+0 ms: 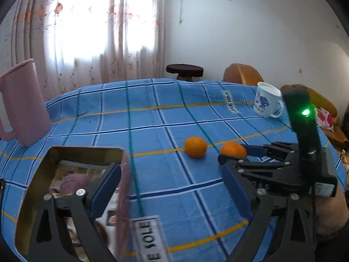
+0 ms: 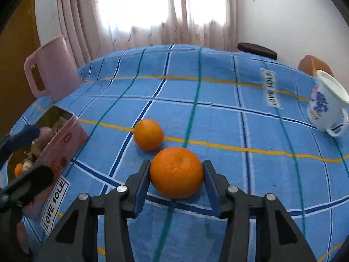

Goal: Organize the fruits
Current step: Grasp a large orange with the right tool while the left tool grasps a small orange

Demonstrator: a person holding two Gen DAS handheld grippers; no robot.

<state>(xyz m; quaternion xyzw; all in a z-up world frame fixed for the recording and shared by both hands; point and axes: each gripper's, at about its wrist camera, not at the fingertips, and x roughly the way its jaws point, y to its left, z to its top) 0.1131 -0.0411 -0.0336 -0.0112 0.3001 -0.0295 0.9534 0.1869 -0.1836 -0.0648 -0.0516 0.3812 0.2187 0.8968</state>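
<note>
Two oranges lie on the blue checked tablecloth. My right gripper [image 2: 176, 174] is shut on the nearer orange [image 2: 176, 172], its blue pads touching both sides; it also shows in the left wrist view [image 1: 233, 150]. The second orange [image 2: 148, 134] rests free just beyond it, also in the left wrist view [image 1: 195, 146]. My left gripper [image 1: 172, 187] is open, one finger inside the pink tin box [image 1: 72, 152] and one outside, straddling its right wall. The box [image 2: 65, 142] holds a small orange [image 2: 18, 169] and other items.
A pink jug [image 1: 21, 104] stands at the table's far left, also in the right wrist view [image 2: 52, 72]. A white flowered mug [image 1: 265, 102] stands at the far right, also in the right wrist view [image 2: 325, 104]. A stool [image 1: 184, 69] and chairs stand beyond the table.
</note>
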